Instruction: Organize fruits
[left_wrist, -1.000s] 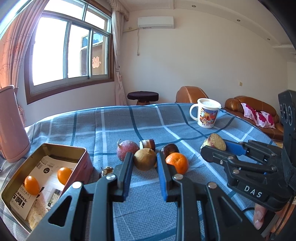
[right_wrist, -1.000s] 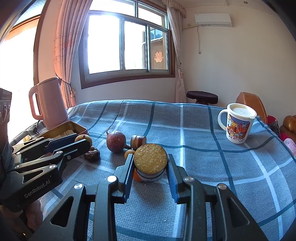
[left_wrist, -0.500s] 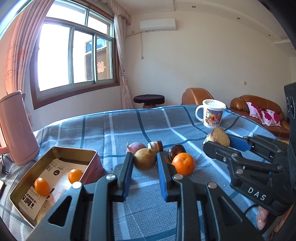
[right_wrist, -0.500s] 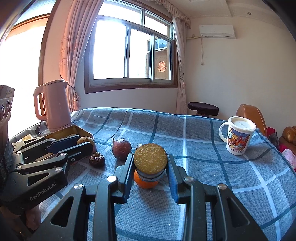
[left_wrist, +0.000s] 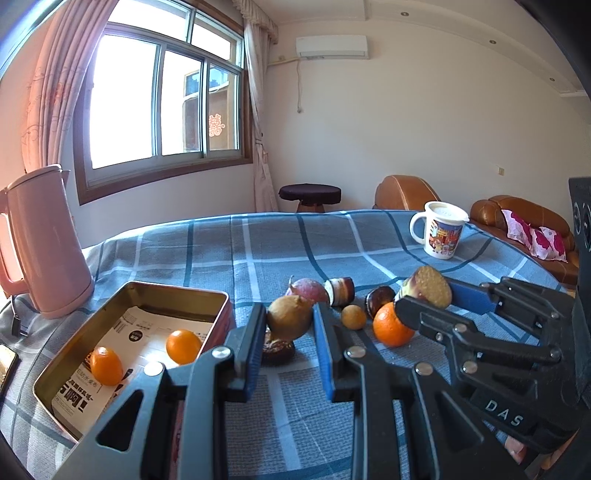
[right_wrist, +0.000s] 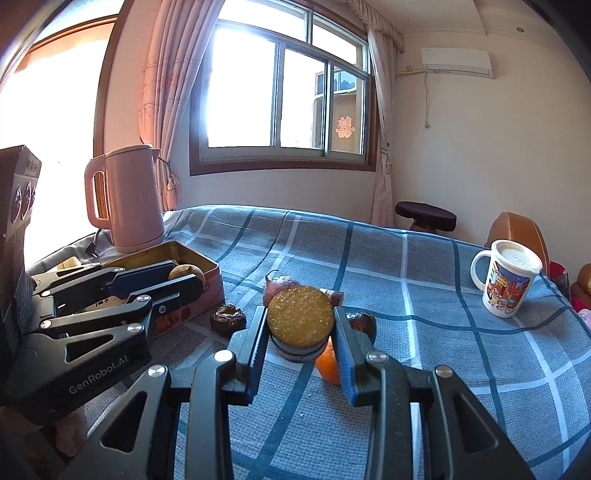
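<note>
My left gripper (left_wrist: 290, 314) is shut on a round brown fruit (left_wrist: 289, 322), held just right of the open gold tin (left_wrist: 177, 290). Two oranges (left_wrist: 107, 365) (left_wrist: 183, 346) lie in the tin on printed paper. My right gripper (right_wrist: 300, 317) is shut on a cut fruit half (right_wrist: 300, 323), its yellow face toward the camera, above the loose fruit. On the cloth lie an orange (left_wrist: 392, 328), a reddish fruit (left_wrist: 308, 290), a cut piece (left_wrist: 340, 291), a dark fruit (left_wrist: 380, 297), a small yellow fruit (left_wrist: 353, 316) and a wrinkled dark one (left_wrist: 277, 349).
A pink kettle (left_wrist: 44, 243) stands behind the tin at the left with its cord. A lidded printed mug (left_wrist: 441, 234) sits at the far right of the blue checked tablecloth (left_wrist: 295, 243). A phone (left_wrist: 7, 363) lies at the left edge. Brown sofas stand beyond the table.
Both grippers have moved left toward the tin, each still holding its fruit. The tin and kettle now sit closer in both views.
</note>
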